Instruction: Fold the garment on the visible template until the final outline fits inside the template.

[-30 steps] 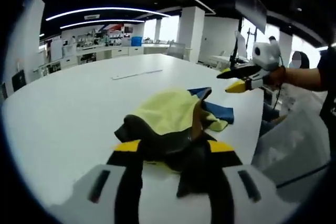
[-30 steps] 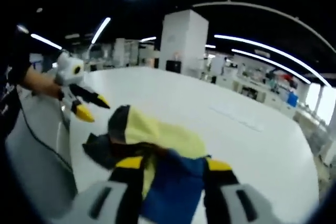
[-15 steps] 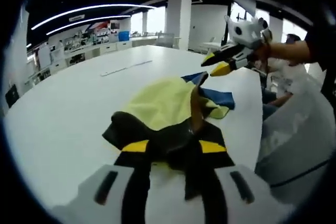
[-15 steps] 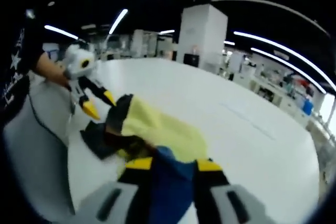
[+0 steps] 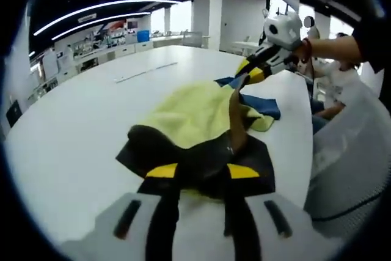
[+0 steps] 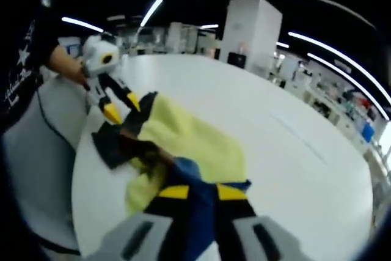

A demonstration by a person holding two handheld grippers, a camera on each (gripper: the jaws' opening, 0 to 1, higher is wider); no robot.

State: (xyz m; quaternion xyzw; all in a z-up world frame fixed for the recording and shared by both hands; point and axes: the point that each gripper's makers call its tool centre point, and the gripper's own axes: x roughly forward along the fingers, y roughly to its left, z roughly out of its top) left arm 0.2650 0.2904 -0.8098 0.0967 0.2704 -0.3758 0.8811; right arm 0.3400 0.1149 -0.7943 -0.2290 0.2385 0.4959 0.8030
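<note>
Here, left gripper view: the left hand-held gripper [image 5: 200, 174] rises from the bottom, its yellow-tipped jaws drawn close and pinching the black part of the garment [image 5: 201, 117]. Garment lies bunched on the white desk [image 5: 73, 120], near the desk's right edge; yellow panel in the middle, black at the near end, blue at the far end. At the far end the right hand-held gripper [image 5: 249, 71] comes in from the upper right, tips down at the blue fabric; a hand [image 5: 314, 48] holds it. Whether those tips are clamped on the cloth cannot be told from this side. A thin pale strip [image 5: 145, 71] lies farther off on the desk, well apart from the garment.

Right gripper view: right hand-held gripper [image 6: 197, 195] from the bottom, jaws nearly together, nipping the blue fold of the garment [image 6: 189, 142] between them. Yellow cloth spreads beyond, black portion at the far left. There the left hand-held gripper [image 6: 122, 108] meets the black fabric, yellow tips on it, held by a hand [image 6: 67, 65]. Garment sits near the desk [image 6: 293, 169] edge on the left of this view.
</note>
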